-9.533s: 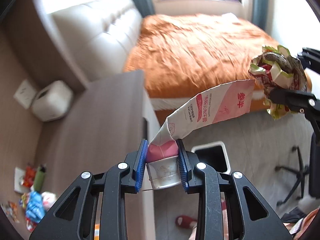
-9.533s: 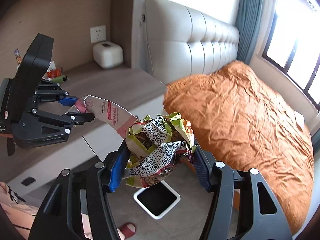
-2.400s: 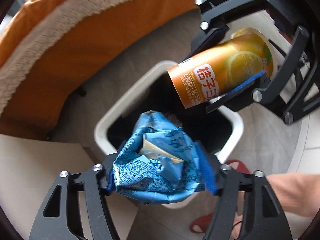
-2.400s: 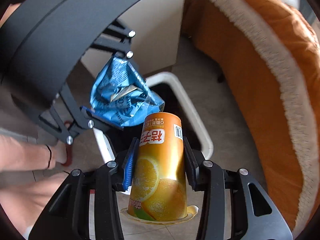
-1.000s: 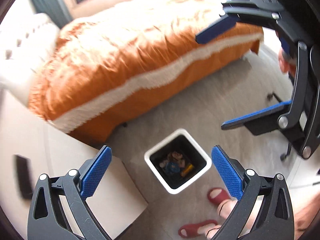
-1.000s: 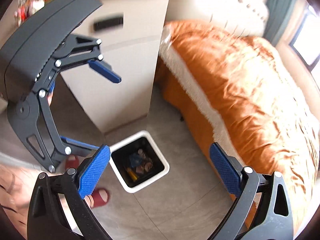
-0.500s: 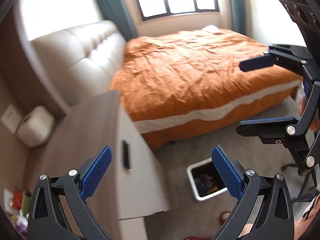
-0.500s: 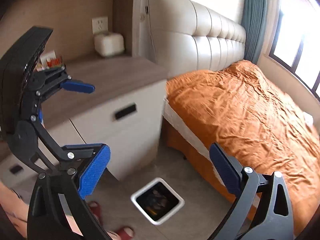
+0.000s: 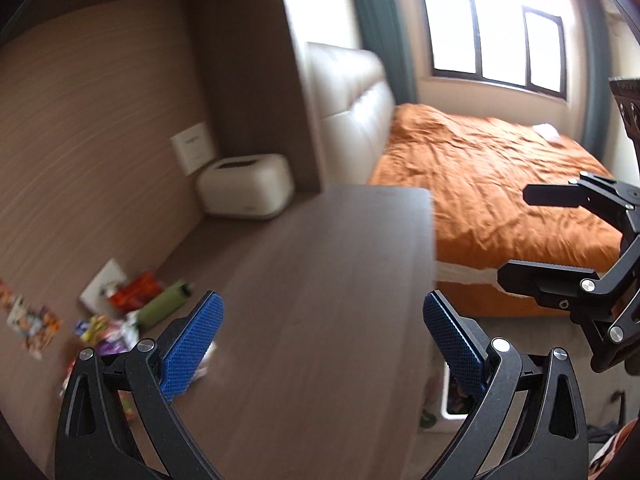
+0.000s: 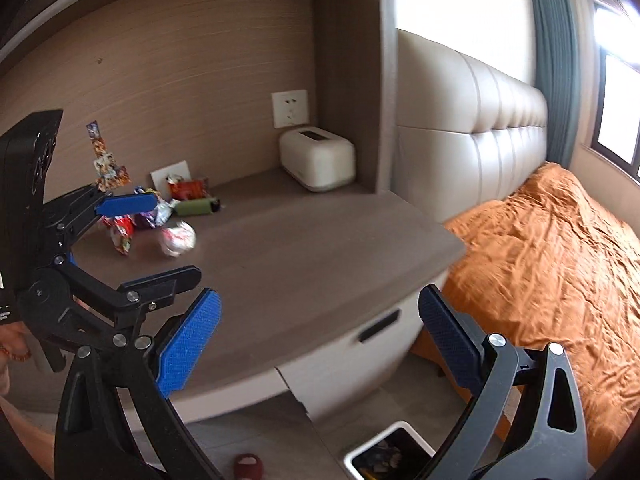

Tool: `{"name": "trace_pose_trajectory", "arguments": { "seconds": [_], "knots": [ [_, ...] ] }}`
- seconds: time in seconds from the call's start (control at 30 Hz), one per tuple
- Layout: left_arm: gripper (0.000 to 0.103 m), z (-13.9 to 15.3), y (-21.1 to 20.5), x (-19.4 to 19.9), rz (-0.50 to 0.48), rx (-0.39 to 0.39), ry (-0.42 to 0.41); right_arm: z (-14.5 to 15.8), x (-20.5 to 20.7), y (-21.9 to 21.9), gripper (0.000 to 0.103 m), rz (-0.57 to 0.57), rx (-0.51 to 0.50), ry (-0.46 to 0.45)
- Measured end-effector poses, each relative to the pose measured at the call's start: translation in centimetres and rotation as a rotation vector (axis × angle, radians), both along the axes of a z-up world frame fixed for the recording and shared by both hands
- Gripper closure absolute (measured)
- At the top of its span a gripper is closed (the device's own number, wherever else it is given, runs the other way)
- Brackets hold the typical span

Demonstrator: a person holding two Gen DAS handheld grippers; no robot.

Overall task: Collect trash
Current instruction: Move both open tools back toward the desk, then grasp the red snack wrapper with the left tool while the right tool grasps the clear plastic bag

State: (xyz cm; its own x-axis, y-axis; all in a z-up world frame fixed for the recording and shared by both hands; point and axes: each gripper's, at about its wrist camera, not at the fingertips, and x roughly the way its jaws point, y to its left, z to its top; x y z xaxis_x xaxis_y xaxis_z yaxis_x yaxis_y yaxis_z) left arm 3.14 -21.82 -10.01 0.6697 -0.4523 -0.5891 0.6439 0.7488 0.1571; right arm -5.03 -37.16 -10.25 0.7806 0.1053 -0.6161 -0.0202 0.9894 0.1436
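Both my tongs are wide open and hold nothing now. A moment ago my left tongs (image 9: 320, 334) gripped a blue bag and my right tongs (image 10: 320, 330) an orange cup; those are in the white bin (image 10: 394, 432) below my right tongs. More trash (image 10: 160, 220) waits ahead on the desk (image 10: 304, 256), far left. A white box (image 10: 318, 164) sits beyond, not in my way.

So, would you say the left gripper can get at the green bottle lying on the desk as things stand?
Probably yes: the left gripper is open and empty, and the green bottle lies ahead-left on bare desk, though wrappers crowd its near side.
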Motion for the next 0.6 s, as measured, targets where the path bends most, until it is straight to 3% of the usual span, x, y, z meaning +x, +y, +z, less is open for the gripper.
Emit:
{"name": "trace_pose_trajectory", "arguments": {
  "seconds": [0.3, 0.6],
  "knots": [
    [0.005, 1.2, 9.5, 3.7, 0.233, -0.023, -0.017, 0.7, 6.1, 7.2, 0.004, 0.152, 0.009, -0.035],
    [0.005, 0.6, 16.1, 6.5, 0.369, -0.019, -0.019, 0.7, 11.2, 13.5, 0.004, 0.273, 0.024, -0.034]
  ]
}}
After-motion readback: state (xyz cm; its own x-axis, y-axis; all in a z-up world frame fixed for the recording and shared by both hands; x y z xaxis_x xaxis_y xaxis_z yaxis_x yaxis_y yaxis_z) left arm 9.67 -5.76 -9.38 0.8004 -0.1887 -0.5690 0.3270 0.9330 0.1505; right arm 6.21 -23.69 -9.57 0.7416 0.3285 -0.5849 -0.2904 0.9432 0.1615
